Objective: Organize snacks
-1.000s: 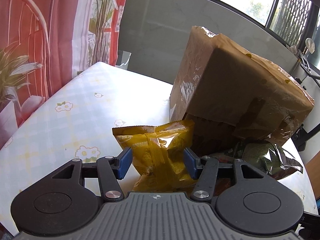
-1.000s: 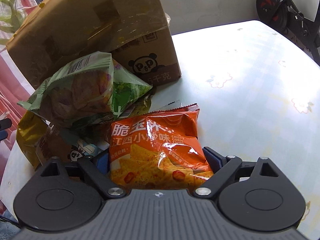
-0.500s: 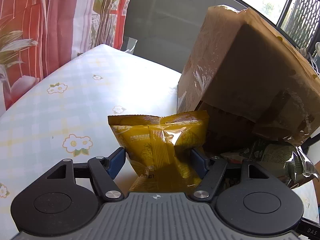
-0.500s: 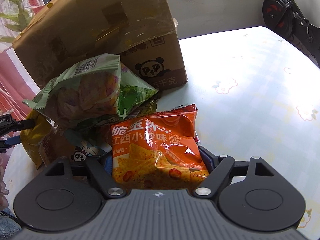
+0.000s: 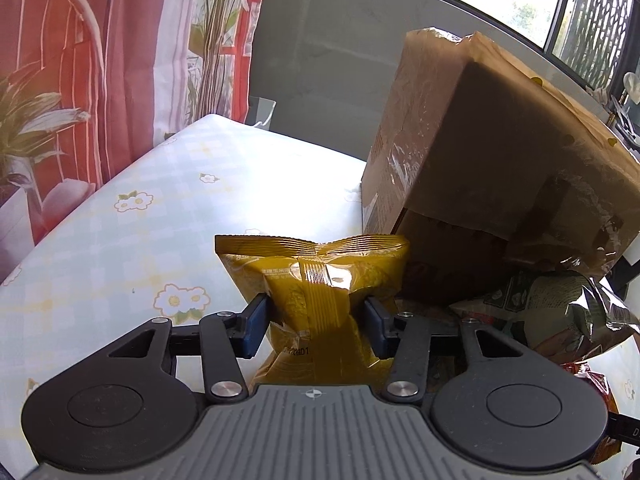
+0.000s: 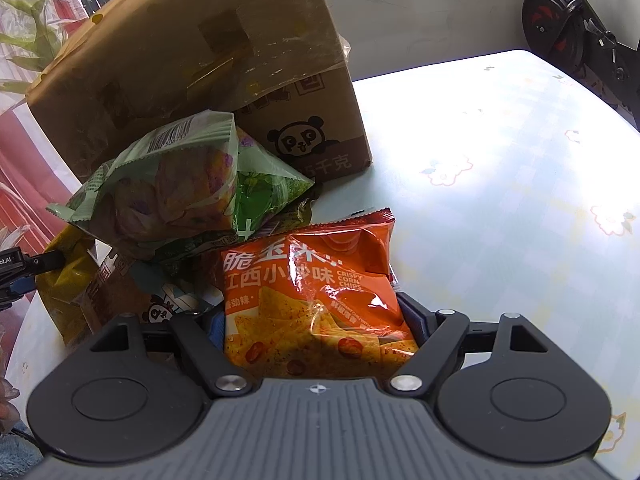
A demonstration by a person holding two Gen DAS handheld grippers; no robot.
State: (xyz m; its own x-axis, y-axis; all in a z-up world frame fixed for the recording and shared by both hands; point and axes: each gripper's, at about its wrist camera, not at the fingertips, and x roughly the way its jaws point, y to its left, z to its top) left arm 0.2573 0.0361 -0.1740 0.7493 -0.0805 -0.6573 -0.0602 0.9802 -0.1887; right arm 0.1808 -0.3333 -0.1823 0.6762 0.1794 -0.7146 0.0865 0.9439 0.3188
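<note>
Floral-cloth bench (image 5: 120, 240) | left claw (image 5: 316, 320) clamped on yellow snack bag (image 5: 316, 280), near left of cardboard box (image 5: 480, 152) | right claw (image 6: 316, 328) clamped on orange chip bag (image 6: 312, 292), near right | likely lifted for sorting

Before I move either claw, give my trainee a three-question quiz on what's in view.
1. True or false: the left claw grips a yellow bag.
2. The bag in the right claw is: A green, B orange, C blue.
3. Fill in: the green bag leans against the ____.

Key:
1. True; both pads pinch it.
2. B, the orange bag.
3. Box, the cardboard one with a panda logo.
</note>
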